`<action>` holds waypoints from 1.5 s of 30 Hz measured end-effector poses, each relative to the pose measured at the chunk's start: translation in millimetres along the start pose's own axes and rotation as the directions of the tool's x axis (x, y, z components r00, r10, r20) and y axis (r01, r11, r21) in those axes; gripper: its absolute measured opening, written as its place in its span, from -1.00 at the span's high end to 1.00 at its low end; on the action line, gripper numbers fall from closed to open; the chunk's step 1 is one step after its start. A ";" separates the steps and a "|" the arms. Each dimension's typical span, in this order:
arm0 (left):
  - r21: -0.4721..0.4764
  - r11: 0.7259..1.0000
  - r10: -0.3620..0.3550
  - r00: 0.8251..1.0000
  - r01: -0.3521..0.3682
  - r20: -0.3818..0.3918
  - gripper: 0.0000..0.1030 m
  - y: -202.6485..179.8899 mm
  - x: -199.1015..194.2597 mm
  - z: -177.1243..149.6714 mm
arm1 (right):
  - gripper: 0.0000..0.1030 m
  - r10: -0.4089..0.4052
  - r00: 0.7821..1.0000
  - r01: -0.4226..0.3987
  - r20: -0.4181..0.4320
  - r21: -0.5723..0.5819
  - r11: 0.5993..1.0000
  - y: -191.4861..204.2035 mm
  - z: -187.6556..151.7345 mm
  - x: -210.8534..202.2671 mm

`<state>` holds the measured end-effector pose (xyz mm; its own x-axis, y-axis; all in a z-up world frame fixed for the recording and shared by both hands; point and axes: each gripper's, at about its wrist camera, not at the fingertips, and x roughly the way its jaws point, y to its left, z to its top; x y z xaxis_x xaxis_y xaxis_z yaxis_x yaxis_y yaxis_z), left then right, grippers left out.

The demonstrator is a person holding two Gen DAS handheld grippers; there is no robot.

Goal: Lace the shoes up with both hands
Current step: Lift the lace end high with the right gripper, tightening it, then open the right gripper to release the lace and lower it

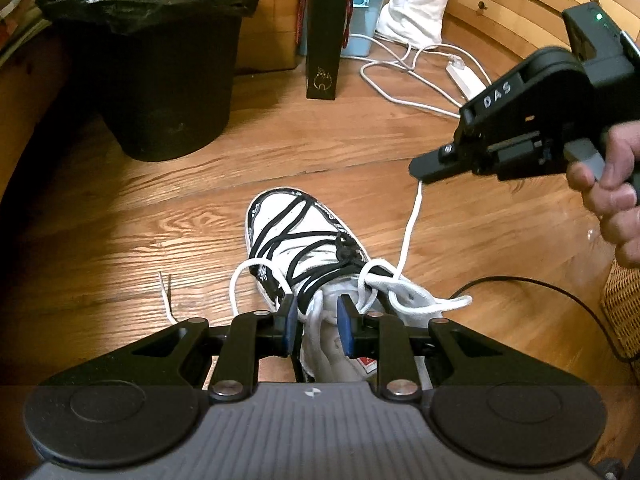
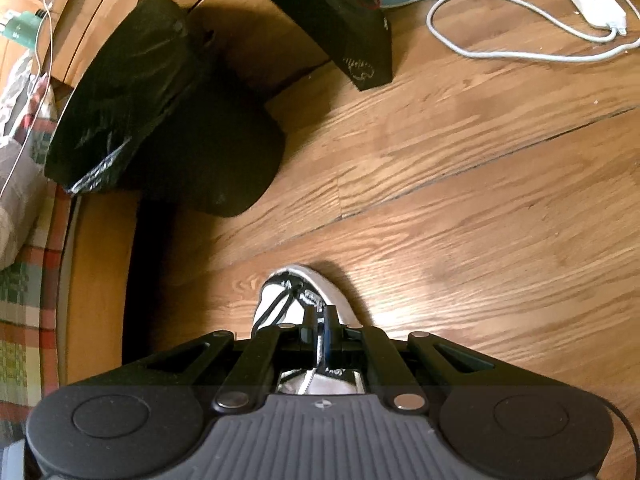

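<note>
Black bin (image 1: 152, 80), gift bag (image 1: 324, 36), white cables (image 1: 404, 80) beyond shoe (image 1: 304, 248).

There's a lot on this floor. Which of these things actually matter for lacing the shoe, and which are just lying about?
Part of the job:
- shoe
- white lace
- left gripper
- right gripper, shut on the lace

Just lying about:
- black bin
- black gift bag
- blue tub
- power strip
- wicker basket

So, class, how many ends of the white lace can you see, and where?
2. One end lies loose on the floor left of the shoe; the other is pinched in the right gripper, raised right of the shoe. The pinched tip itself is hidden.
</note>
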<state>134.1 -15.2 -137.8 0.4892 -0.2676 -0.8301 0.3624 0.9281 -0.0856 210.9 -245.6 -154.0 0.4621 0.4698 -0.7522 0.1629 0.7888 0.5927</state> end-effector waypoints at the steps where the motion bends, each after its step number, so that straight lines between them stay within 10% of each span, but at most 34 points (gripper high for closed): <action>1: -0.001 1.000 0.001 1.000 -0.001 -0.002 0.52 0.2 0.1 -0.3 | 0.93 0.000 1.000 0.000 0.003 0.004 1.000 -0.7 0.9 -0.5; 31: 0.009 1.000 -0.001 0.999 0.002 -0.047 0.52 -2.5 8.2 -5.1 | 0.93 -0.021 0.995 0.015 0.095 0.068 0.998 -15.9 23.3 -14.3; 45: 0.032 0.999 0.005 0.999 -0.003 -0.048 0.52 -6.6 5.5 -5.6 | 0.66 0.060 0.985 -0.056 -0.160 0.031 0.998 0.5 -8.8 22.8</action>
<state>130.0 -21.4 -144.9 0.4522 -0.2502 -0.8561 0.3861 0.9202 -0.0650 213.8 -231.0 -173.5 0.3258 0.5739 -0.7513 0.1635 0.7485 0.6427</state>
